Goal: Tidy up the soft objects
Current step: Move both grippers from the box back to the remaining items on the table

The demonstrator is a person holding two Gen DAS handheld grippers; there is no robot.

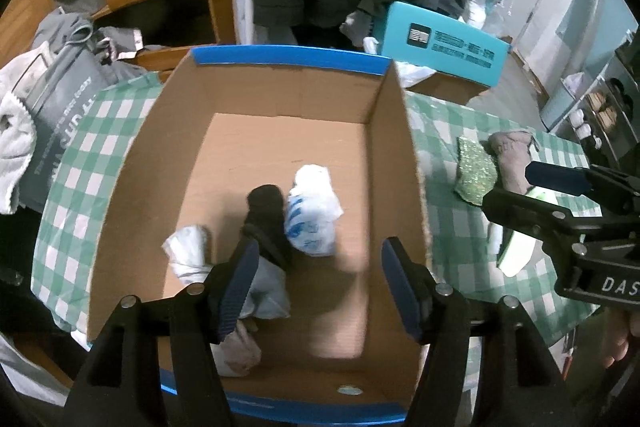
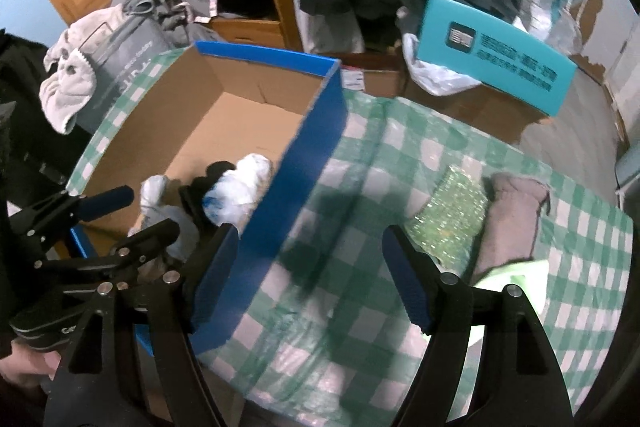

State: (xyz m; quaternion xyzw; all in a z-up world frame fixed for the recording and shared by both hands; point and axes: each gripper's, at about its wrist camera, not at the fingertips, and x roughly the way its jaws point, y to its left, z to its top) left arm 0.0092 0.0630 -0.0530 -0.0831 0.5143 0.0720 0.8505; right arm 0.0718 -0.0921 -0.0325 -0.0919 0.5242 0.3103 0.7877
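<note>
A big cardboard box [image 1: 280, 131] with blue edges sits on a table with a green and white checked cloth [image 2: 360, 307]. The left gripper [image 1: 316, 283] hangs over the inside of the box, and its two blue pads are spread wide with nothing between them. Soft things lie on the box floor: a black rolled sock [image 1: 266, 215], a white and blue plastic bag [image 1: 312, 215] touching it, a small white bundle [image 1: 188, 251], a pale grey cloth [image 1: 268, 295] and a beige cloth [image 1: 240, 347] near the front wall. The right gripper [image 2: 310, 275] hangs over the checked cloth just beside the blue outer wall of the box. Its pads are spread wide too, and it holds nothing. More soft things wait on the cloth to the right of the box: a sparkly green sponge [image 2: 448, 215], a folded pinkish-brown cloth [image 2: 512, 223] just beside it, and a light green thing [image 2: 516, 279] partly hidden behind the right gripper. A teal box [image 2: 492, 59] sits farther back.
</note>
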